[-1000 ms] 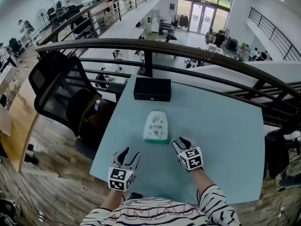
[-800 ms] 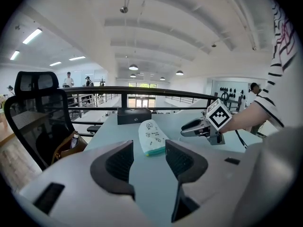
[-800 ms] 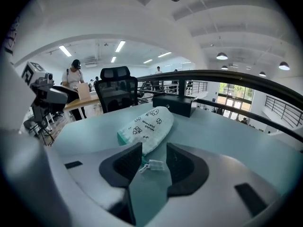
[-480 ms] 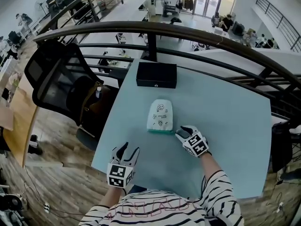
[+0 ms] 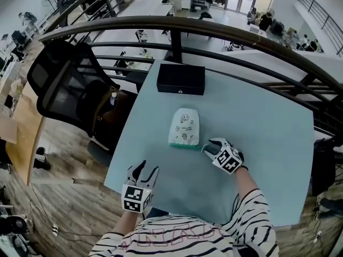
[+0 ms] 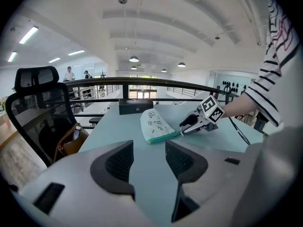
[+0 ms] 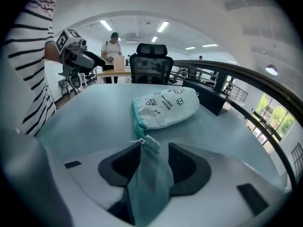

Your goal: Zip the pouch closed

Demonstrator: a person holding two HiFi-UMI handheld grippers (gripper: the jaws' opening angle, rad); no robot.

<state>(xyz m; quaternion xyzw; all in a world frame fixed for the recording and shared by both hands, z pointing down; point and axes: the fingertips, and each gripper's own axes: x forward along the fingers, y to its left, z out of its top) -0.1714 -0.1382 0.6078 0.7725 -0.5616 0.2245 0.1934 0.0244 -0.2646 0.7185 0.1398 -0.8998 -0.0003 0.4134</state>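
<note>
A white pouch (image 5: pixel 184 126) with small drawings and a teal zipper edge lies flat in the middle of the pale blue table (image 5: pixel 268 143). My right gripper (image 5: pixel 209 148) rests at the pouch's near right corner. In the right gripper view its jaws (image 7: pixel 154 150) are opening, and a teal fabric tab (image 7: pixel 149 178) lies loosely between them, with the pouch (image 7: pixel 165 105) just beyond. My left gripper (image 5: pixel 146 171) hovers open over the table's near left part, nothing between its fingers (image 6: pixel 149 148). It looks at the pouch (image 6: pixel 154 124) and the right gripper (image 6: pixel 189 126).
A black box (image 5: pixel 180 79) stands at the table's far edge, under a dark railing (image 5: pixel 177 28). A black mesh office chair (image 5: pixel 64 84) with a bag stands left of the table. The table's left edge (image 5: pixel 120 143) drops to a wooden floor.
My right gripper has rolled so its marker cube tilts right, and it has sunk toward the pouch's near right corner. The left gripper dropped slightly.
</note>
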